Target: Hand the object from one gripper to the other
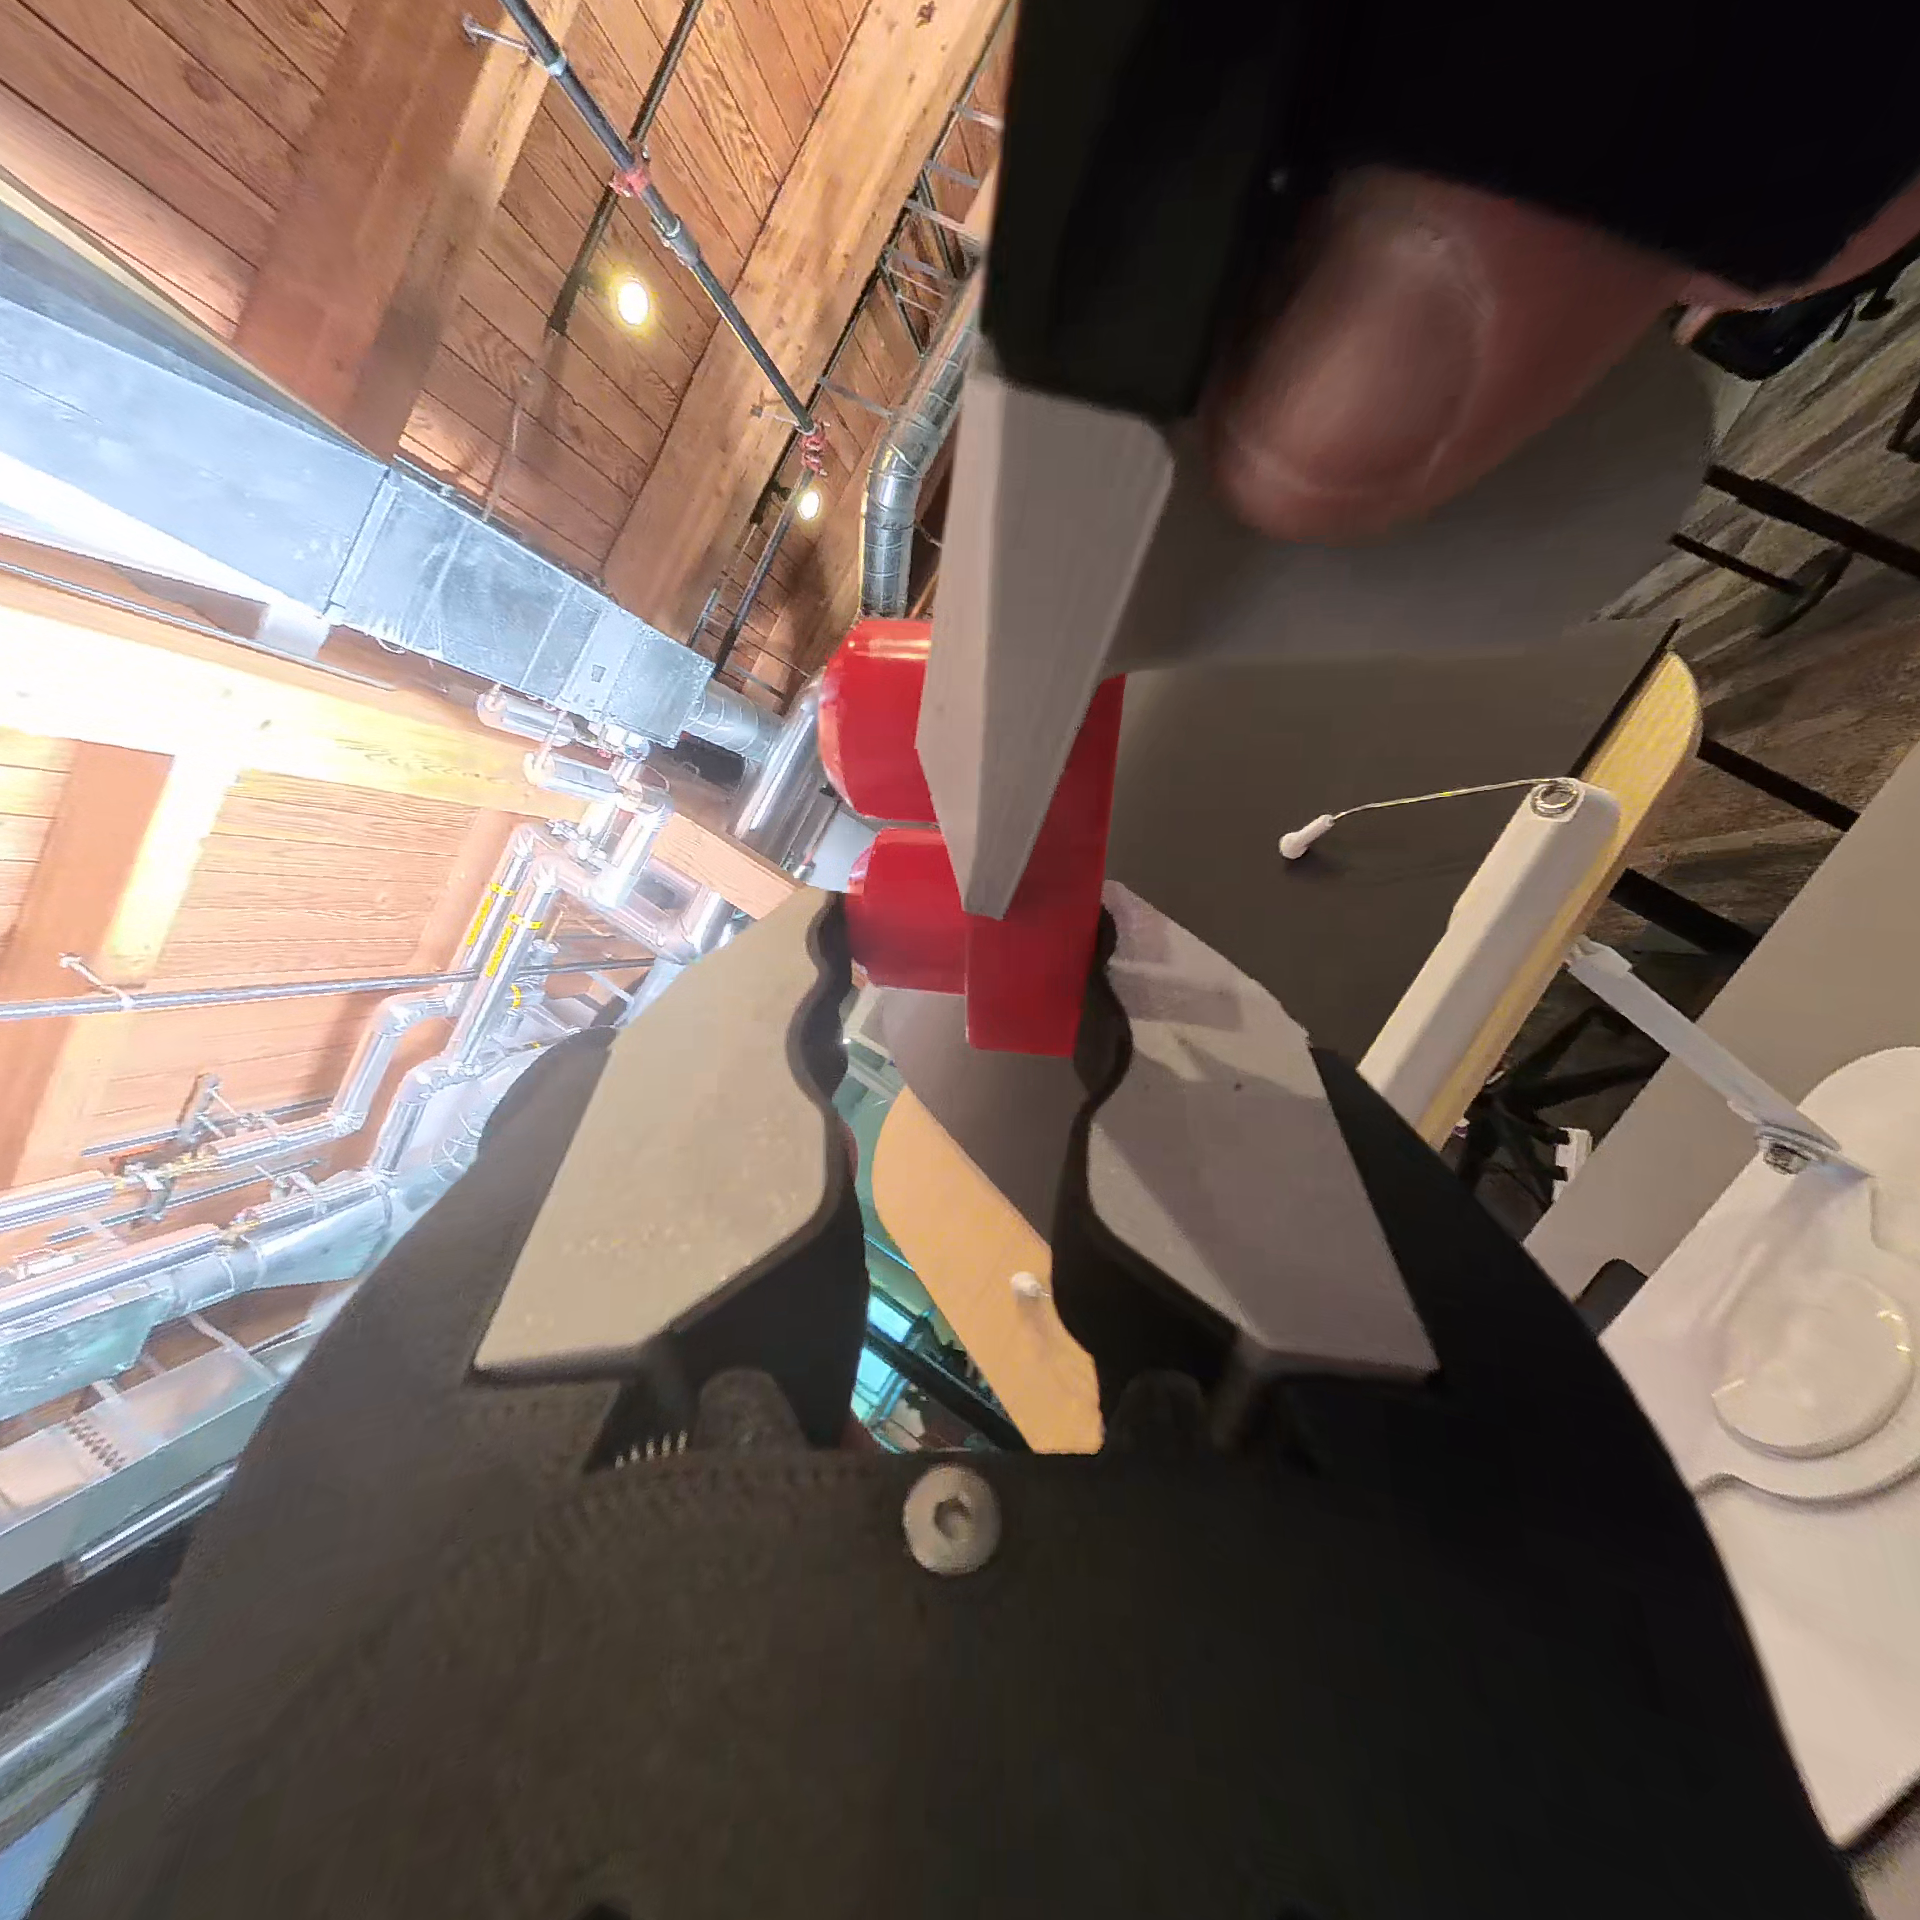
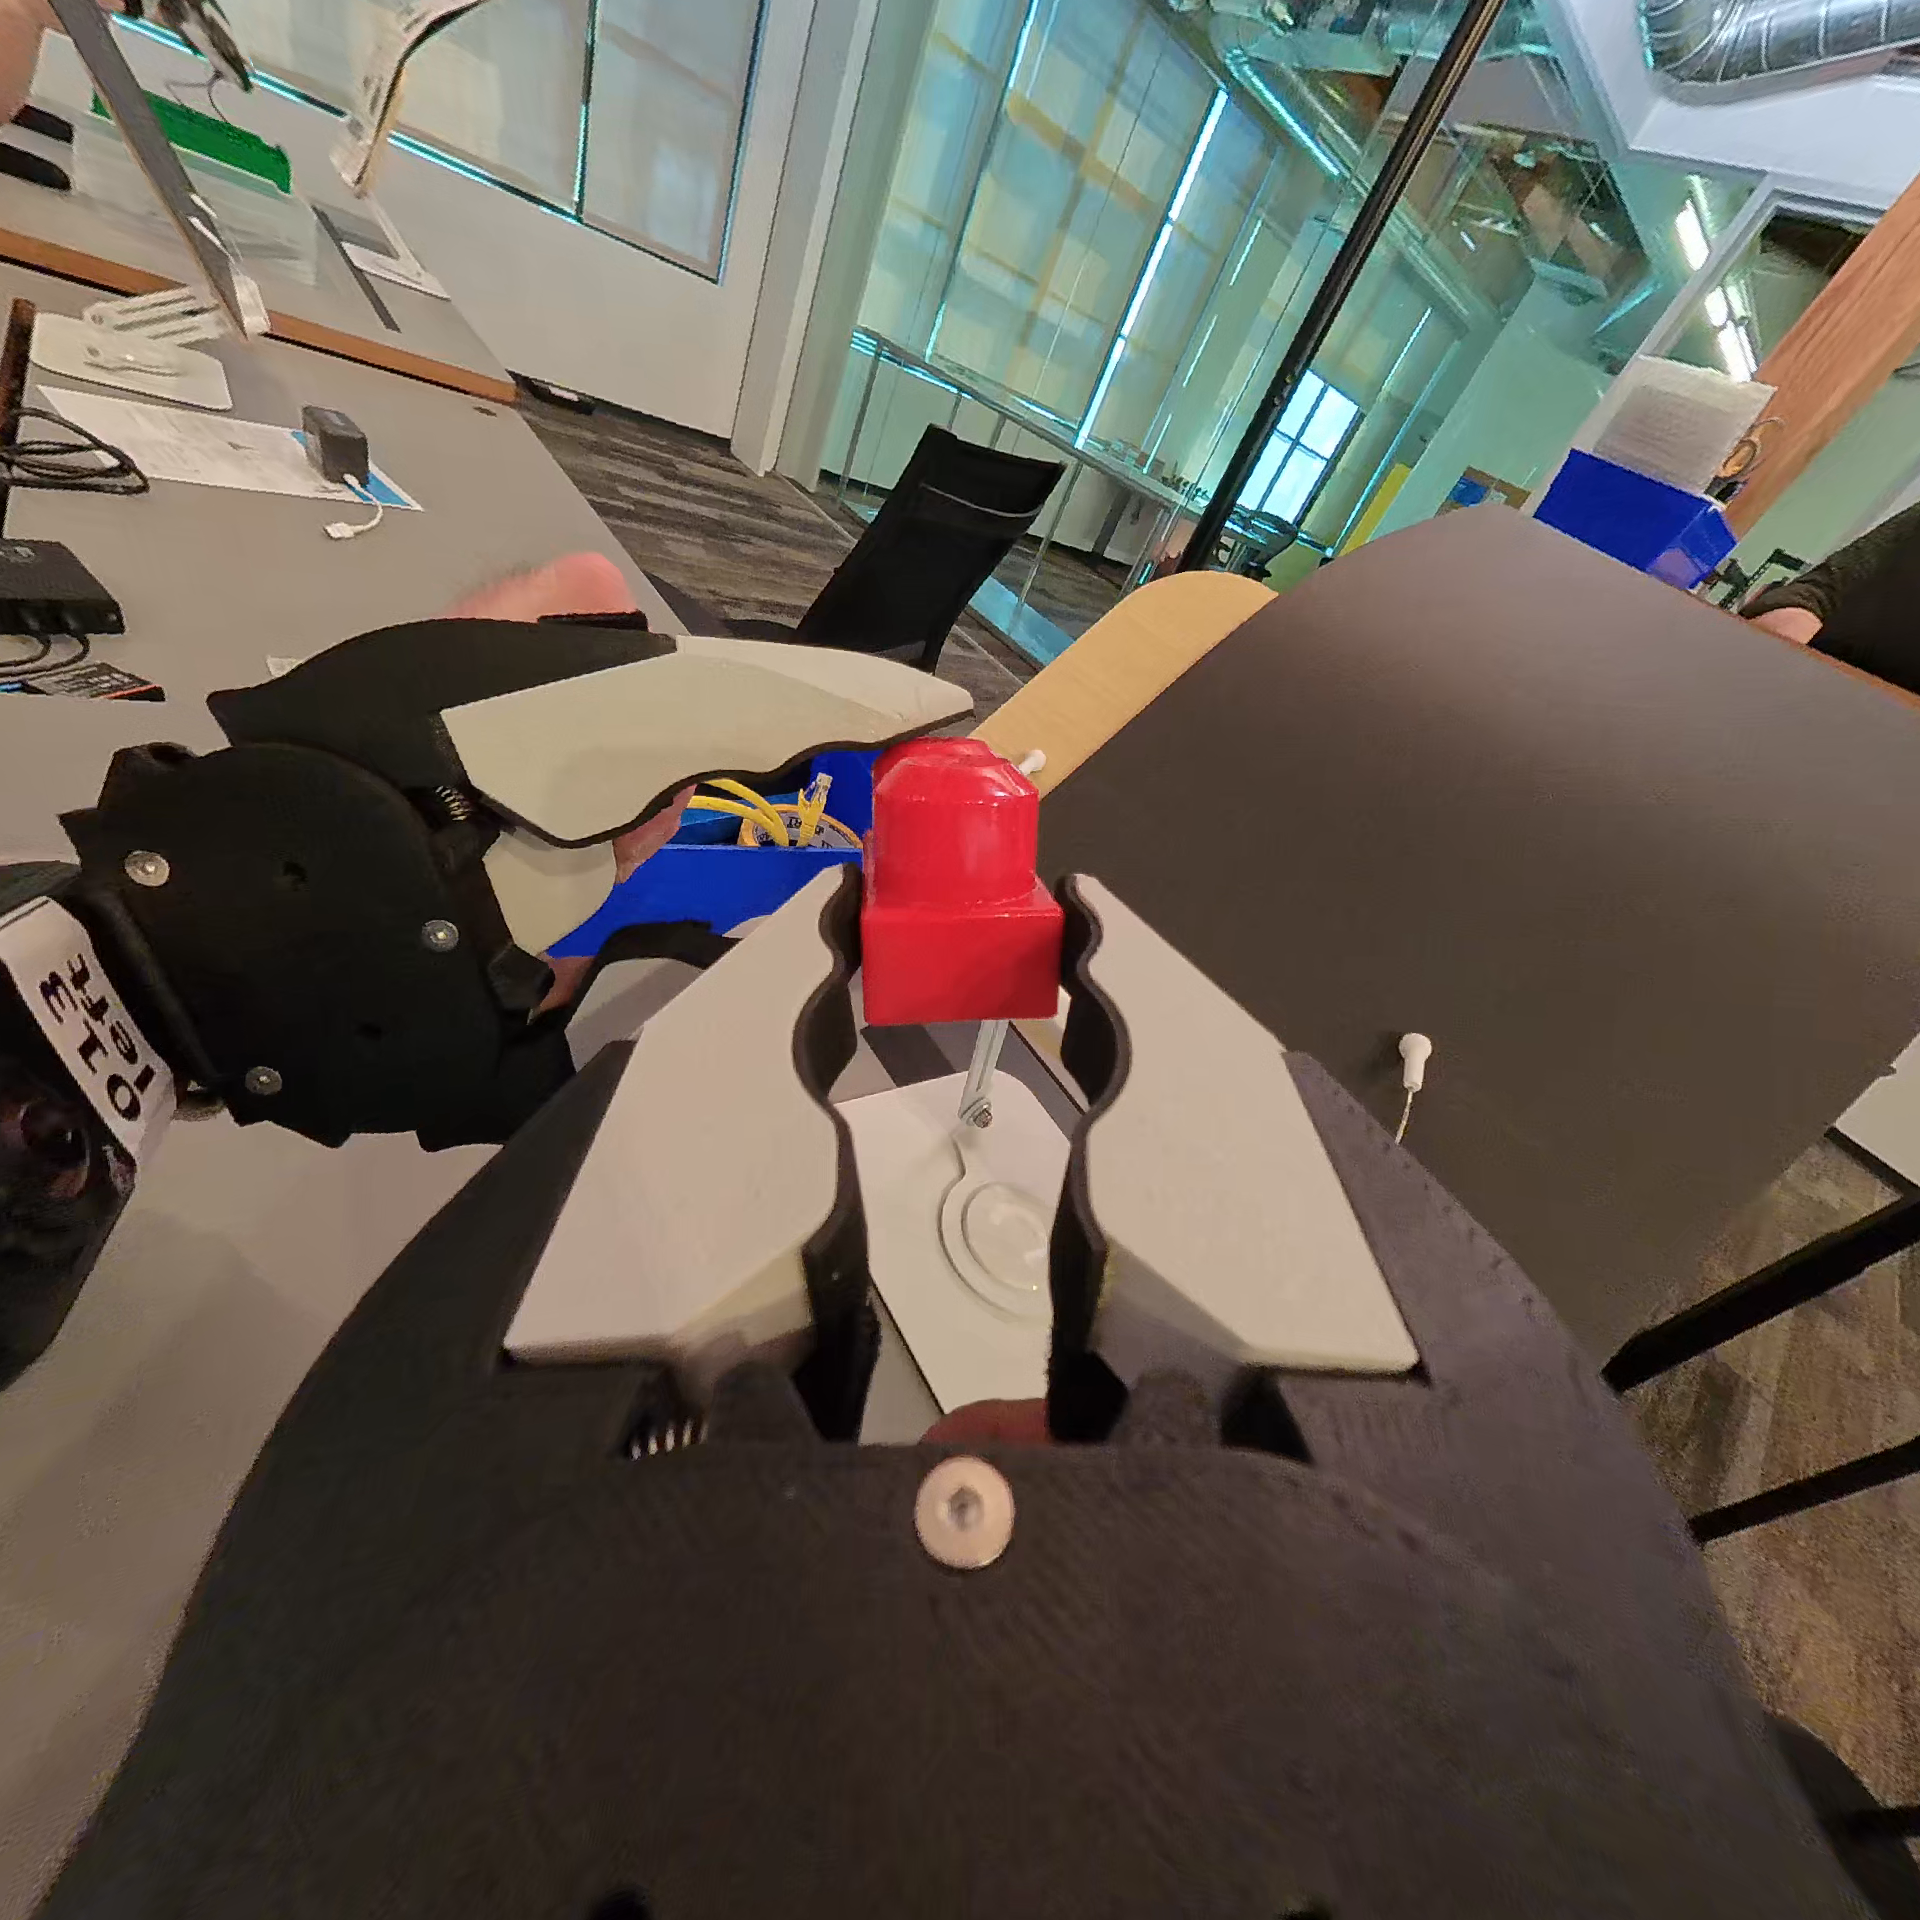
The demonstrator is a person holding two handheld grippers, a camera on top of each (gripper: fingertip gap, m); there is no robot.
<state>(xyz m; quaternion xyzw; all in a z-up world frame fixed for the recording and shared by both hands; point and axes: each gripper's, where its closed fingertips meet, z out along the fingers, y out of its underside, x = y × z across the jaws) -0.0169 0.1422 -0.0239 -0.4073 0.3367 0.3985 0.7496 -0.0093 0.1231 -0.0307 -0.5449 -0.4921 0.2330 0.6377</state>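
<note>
My right gripper (image 2: 961, 940) is level over the grey table (image 2: 260, 582), fingers closed on the square base of the red block (image 2: 961, 951), studs up. My left gripper (image 2: 665, 769) comes in from the left side, rolled on its side, its upper finger (image 2: 675, 717) ending at the block's stud. In the left wrist view the block (image 1: 1029, 966) sits between my left gripper's (image 1: 961, 971) tips; jaws spread, contact uncertain. My thumb (image 1: 1340, 374) rests on the right gripper's body.

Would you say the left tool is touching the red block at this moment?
Apart. The right wrist view shows the left tool open beside the red block, with blue showing between them.
</note>
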